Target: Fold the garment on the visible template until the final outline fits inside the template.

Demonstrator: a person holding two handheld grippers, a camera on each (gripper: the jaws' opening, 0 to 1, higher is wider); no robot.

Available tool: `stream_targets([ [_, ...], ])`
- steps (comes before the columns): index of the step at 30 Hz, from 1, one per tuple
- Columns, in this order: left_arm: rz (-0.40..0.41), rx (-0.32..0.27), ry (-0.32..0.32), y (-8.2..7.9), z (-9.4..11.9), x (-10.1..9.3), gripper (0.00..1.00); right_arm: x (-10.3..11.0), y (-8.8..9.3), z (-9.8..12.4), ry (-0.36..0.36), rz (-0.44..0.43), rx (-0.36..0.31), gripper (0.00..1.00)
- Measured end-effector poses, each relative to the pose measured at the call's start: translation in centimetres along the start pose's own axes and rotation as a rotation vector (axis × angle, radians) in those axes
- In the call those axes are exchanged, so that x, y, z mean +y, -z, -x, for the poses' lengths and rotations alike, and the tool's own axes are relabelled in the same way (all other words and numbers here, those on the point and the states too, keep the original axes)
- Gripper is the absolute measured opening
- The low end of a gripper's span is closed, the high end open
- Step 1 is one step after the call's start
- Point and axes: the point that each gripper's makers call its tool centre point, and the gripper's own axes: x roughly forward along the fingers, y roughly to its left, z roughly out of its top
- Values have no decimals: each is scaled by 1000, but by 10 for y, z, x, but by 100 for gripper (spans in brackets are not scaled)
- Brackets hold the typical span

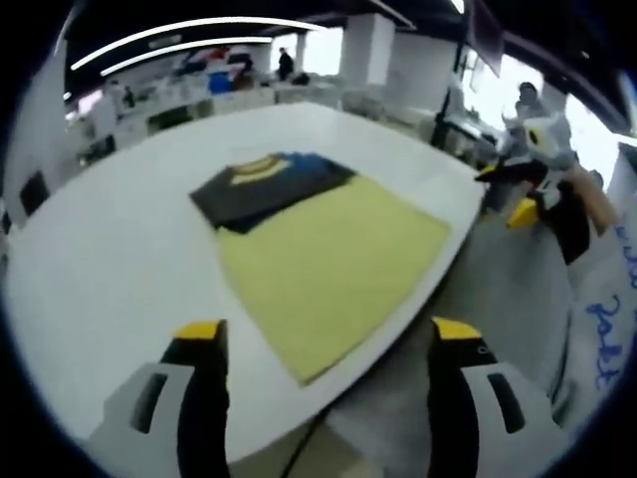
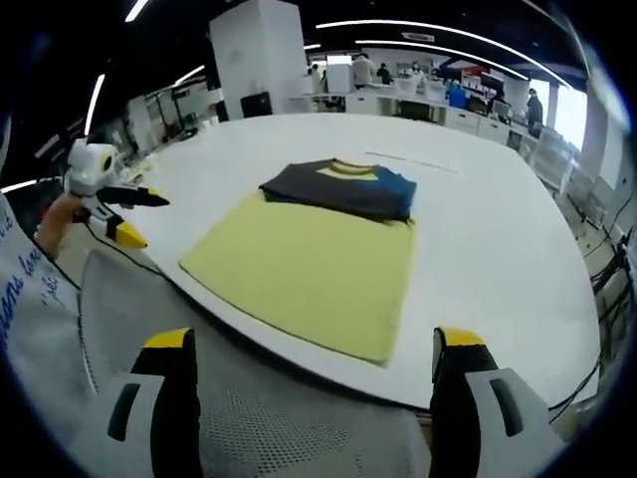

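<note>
Yellow rectangular template sheet [image 2: 304, 269] lies mid-frame on the white surface [image 2: 498, 239]; the folded dark garment [image 2: 338, 186] overhangs its far edge, so shifting remains. Both grippers [image 1: 328, 344] [image 2: 314, 354] hover empty, fingers spread.

Both views are looking down from off the tabletop [image 1: 119, 259] edge, well back, sharing the yellow template [image 2: 309, 264] between them.

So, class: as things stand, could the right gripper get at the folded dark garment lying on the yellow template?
Probably yes. The right gripper is open and back from the table edge; between it and the garment lies only the flat yellow template, with nothing standing in the way.
</note>
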Motion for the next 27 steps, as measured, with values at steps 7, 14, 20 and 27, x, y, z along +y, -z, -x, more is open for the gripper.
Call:
stream_targets([
  [7,64,28,7,8,-4,0,71,-7,7,-4,7,-11,18,94],
  [14,88,59,12,17,-11,-1,63,-14,8,-9,8,-52,19,86],
  [20,92,88,13,28,-15,1,59,-18,12,-11,16,-42,37,84],
  [27,134,91,48,34,-20,-2,51,-13,16,-14,-7,-28,51,83],
])
